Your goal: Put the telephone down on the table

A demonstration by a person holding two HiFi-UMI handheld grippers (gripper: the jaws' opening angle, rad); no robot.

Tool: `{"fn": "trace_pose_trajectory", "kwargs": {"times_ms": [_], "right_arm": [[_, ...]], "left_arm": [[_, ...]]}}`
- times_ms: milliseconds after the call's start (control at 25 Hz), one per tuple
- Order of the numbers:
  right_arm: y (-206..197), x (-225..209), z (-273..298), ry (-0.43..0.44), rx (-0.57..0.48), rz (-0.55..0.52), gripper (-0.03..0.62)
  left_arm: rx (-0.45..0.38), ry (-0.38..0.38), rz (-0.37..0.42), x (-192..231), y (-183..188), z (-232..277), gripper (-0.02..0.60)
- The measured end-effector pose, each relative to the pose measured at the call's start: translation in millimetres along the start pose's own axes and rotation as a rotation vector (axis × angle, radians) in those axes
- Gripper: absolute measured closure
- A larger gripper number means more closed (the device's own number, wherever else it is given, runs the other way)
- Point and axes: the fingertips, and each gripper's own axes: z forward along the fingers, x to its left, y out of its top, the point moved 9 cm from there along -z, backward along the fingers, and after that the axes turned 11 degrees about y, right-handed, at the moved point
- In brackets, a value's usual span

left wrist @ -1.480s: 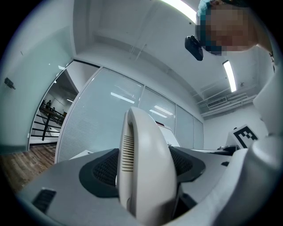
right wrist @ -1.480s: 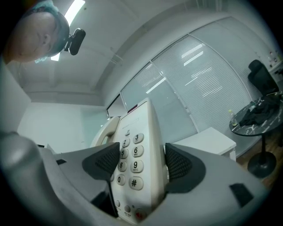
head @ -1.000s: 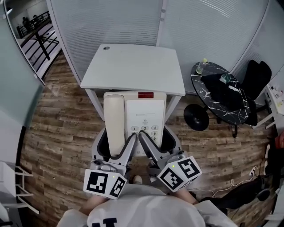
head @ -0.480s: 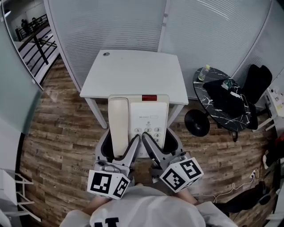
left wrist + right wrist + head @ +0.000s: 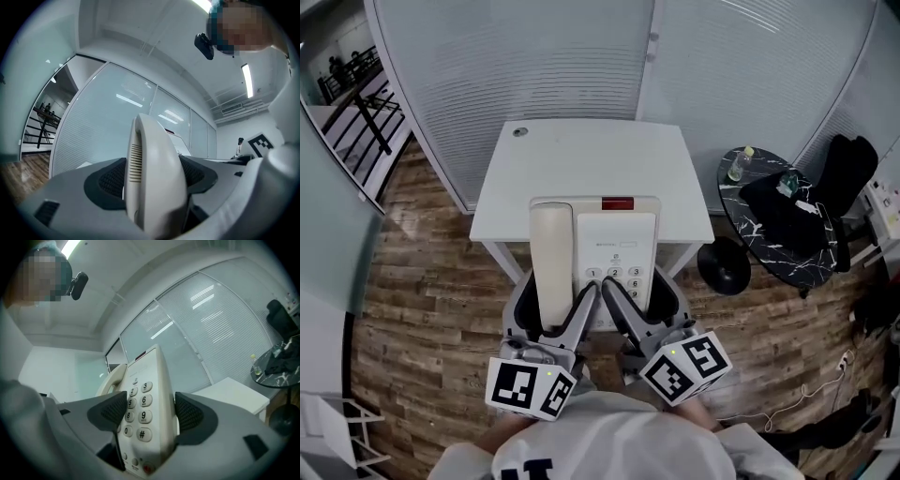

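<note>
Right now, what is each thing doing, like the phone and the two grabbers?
telephone: held up by both grippers, not yet on the table
handset: lying on its cradle
left gripper: shut on the handset
right gripper: shut on the telephone's keypad side

Both tools are held side by side just in front of the person's chest, pointing forward and away from the body, their inner jaws nearly touching and forming a narrow V. The left tool [image 5: 555,289] [image 5: 154,176] has its jaws closed against the two sides of the handset end of the telephone [image 5: 617,244]. The right tool [image 5: 637,291] [image 5: 150,411] has its jaws pressed against both sides of the keypad half. The left marker cube [image 5: 528,389] and the right marker cube [image 5: 685,367] sit closest to the torso, level with each other.
</note>
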Motion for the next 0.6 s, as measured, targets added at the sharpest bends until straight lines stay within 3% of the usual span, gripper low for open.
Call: {"fn": "trace_pose_trajectory", "kwargs": {"times_ms": [240,600], "right_arm": [[-9,-10,40,-0.025,-0.002,0.015,0.269],[-9,-20,66,-0.04,0.02,0.0,0.269]], "left_arm": [[0.023,-0.015,-0.006,33,1,31,0.229],[0.047,-0.02,-0.038,51,0,54,0.229]]}}
